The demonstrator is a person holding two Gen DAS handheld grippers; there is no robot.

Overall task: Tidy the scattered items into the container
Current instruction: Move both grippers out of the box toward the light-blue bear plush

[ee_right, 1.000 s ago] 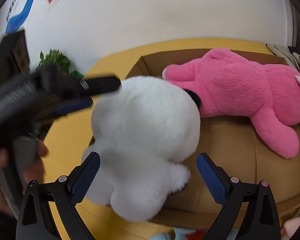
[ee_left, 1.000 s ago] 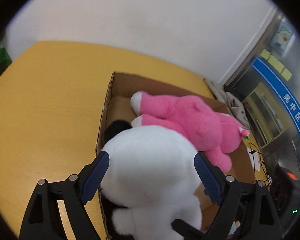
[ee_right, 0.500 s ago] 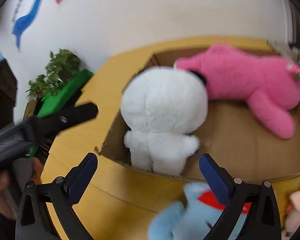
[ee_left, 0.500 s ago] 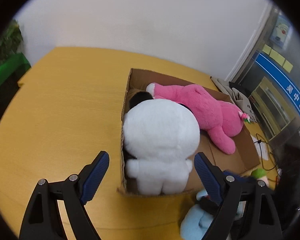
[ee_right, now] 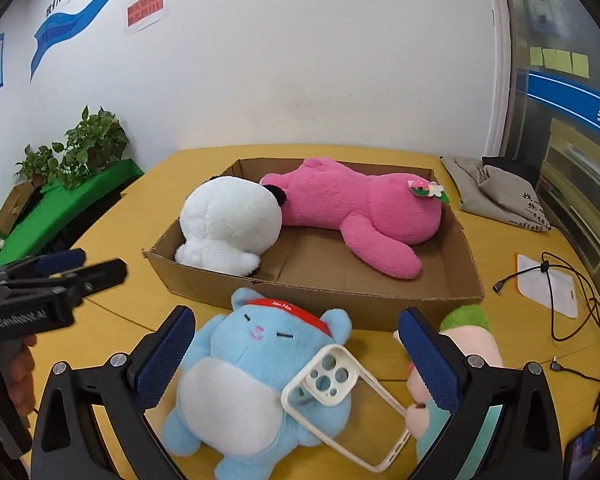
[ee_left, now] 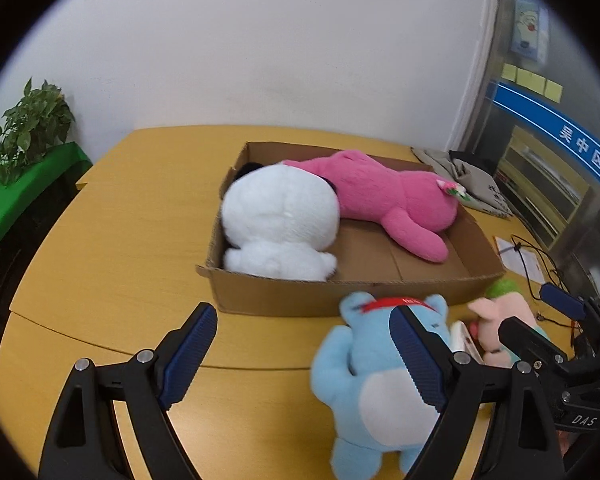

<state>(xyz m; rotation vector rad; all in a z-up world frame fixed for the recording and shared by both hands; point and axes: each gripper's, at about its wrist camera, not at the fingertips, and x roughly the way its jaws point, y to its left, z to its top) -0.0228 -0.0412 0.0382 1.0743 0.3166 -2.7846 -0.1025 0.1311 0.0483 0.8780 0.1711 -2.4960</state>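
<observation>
We hold both grippers wide, left (ee_left: 304, 354) and right (ee_right: 296, 354), over the blue plush (ee_right: 256, 376) beside the box (ee_right: 320, 300).

A: What are the left gripper (ee_left: 304, 354) and right gripper (ee_right: 296, 356) made of?

B: Each has a matte black, triangulated plastic frame with silver screw heads at the joints, and two fingers faced with ribbed dark-blue pads (ee_right: 162, 354).

A: Any markings?

B: White lettering: "GenRobot.AI" on the left body and "DAS" on the right. Bare skin of the left hand (ee_right: 18, 380) shows at the handle.
</observation>
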